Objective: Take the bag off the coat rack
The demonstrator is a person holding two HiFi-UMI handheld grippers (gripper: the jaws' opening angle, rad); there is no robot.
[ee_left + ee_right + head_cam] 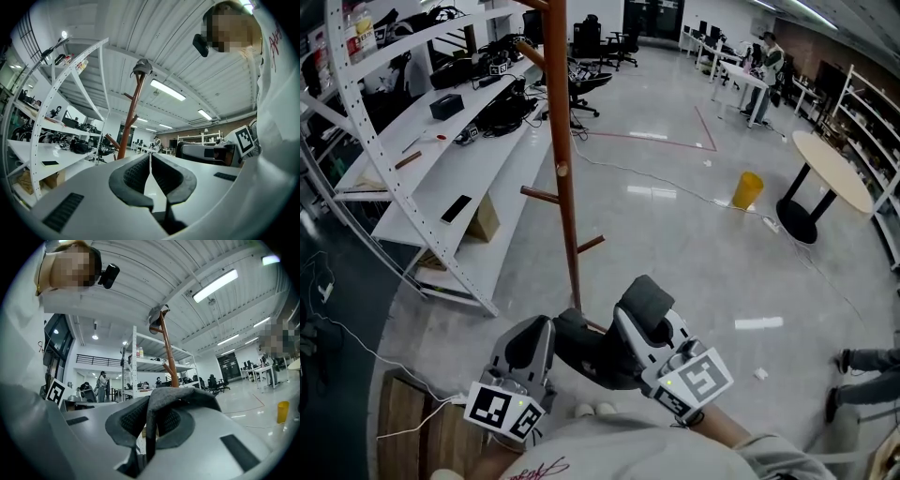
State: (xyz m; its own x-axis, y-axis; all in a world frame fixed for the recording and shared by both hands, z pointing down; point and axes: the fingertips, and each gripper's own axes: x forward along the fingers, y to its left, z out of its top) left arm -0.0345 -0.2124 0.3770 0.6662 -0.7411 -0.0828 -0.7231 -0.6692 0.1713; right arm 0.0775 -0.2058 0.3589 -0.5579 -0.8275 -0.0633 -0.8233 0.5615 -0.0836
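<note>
Two hand-held grippers show. The right hand-held gripper (643, 298) is clamped on a fold of the one grey bag (589, 352). In the right gripper view the cloth drapes over its tips and down between its jaws. The bag hangs low between the two grippers, close to the foot of the pole; whether it touches a peg there I cannot tell. The left hand-held gripper (536, 328), just left of the bag, has its jaws together with nothing between them. Each gripper carries one marker cube (705, 377) with black-and-white squares and no letters.

Just ahead of both stands one brown coat rack (565, 187), upright, with two short pegs low on its pole. One grey item (142, 68) sits on its top.

Left of the left gripper, a long white desk (478, 141) and a white shelf frame (412, 216) edge in close. Right of the right gripper the glossy floor (675, 244) lies open as far as one yellow bin (747, 190) and one round desk (834, 169).

Red script (539, 469) marks the white shirt, too cut off to read.
</note>
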